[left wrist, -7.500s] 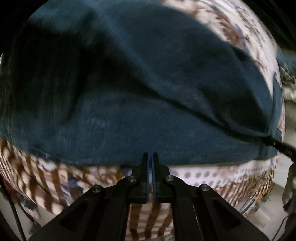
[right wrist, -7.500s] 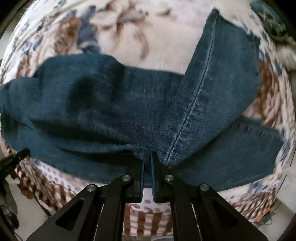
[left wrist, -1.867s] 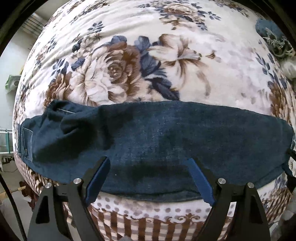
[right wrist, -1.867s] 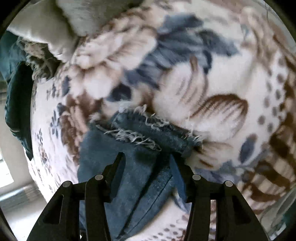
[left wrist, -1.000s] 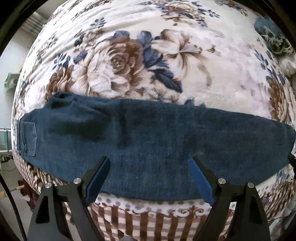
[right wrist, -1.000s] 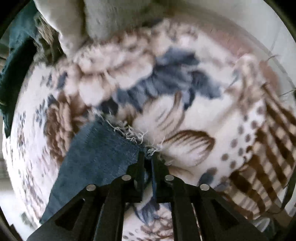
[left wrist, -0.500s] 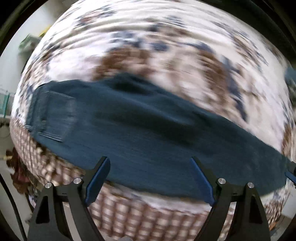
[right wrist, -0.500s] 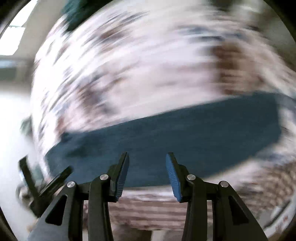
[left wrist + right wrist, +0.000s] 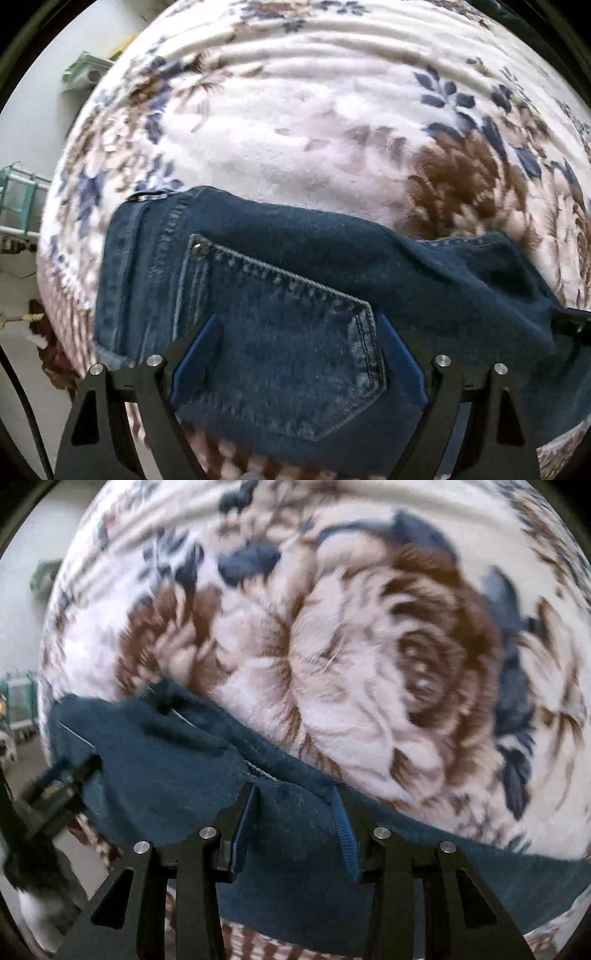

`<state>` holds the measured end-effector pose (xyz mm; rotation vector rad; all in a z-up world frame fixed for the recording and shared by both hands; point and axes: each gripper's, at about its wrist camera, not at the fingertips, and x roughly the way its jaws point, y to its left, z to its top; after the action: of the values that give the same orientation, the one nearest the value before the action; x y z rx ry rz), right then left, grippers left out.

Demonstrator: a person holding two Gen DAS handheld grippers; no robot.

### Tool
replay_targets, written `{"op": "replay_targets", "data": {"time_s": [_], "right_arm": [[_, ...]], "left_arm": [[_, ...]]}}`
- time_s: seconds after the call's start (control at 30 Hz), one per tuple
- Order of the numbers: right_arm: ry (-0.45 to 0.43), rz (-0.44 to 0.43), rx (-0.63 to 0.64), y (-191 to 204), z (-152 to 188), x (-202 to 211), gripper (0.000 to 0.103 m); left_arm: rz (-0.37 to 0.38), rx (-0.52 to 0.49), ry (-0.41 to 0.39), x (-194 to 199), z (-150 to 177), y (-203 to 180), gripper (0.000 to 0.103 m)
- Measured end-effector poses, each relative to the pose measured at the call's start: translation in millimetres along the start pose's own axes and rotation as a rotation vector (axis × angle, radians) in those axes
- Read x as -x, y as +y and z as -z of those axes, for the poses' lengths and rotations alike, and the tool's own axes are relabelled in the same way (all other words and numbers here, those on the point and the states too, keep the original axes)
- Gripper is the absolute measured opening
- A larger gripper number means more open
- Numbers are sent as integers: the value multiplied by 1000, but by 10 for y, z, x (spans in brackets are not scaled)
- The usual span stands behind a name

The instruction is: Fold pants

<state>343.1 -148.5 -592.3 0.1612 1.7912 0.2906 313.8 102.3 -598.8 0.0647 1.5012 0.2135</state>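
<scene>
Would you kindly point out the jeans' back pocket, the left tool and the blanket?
back pocket (image 9: 295, 354), left wrist view, pocket's middle.
left tool (image 9: 297, 350), left wrist view, between its fingertips.
blanket (image 9: 314, 122), left wrist view, bare floral pile.

You are looking at what reads as a home, most likely a bedroom. A thick plush blanket (image 9: 332, 122) with big brown and navy roses is covering the whole surface in front of you, soft and ridged like bedding, and its checked brown border (image 9: 255, 941) is hanging over the near edge. Dark blue jeans (image 9: 280, 332) are lying across it, the way laundry gets sorted on a bed. Past the left edge you are seeing a pale bare floor (image 9: 22, 354), a plain light wall, and a green plastic rack (image 9: 16, 199). A small green shelf-like thing (image 9: 85, 72) is sitting farther back, too blurred to name.
</scene>
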Motion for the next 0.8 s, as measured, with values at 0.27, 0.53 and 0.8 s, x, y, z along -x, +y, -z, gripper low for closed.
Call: {"op": "replay_targets", "data": {"time_s": [0.27,0.53,0.8], "right_arm": [[-74,34,-115,68,-42,214,9],[-39,-268,-88,516,-513,181,52],[122,-312,-110,749,-900,-254,20]], "left_arm": [[25,-23,3,-41,42,29,87],[36,7,21,-23,68,122,87],[37,-2,31,-75,-42,120,87]]}}
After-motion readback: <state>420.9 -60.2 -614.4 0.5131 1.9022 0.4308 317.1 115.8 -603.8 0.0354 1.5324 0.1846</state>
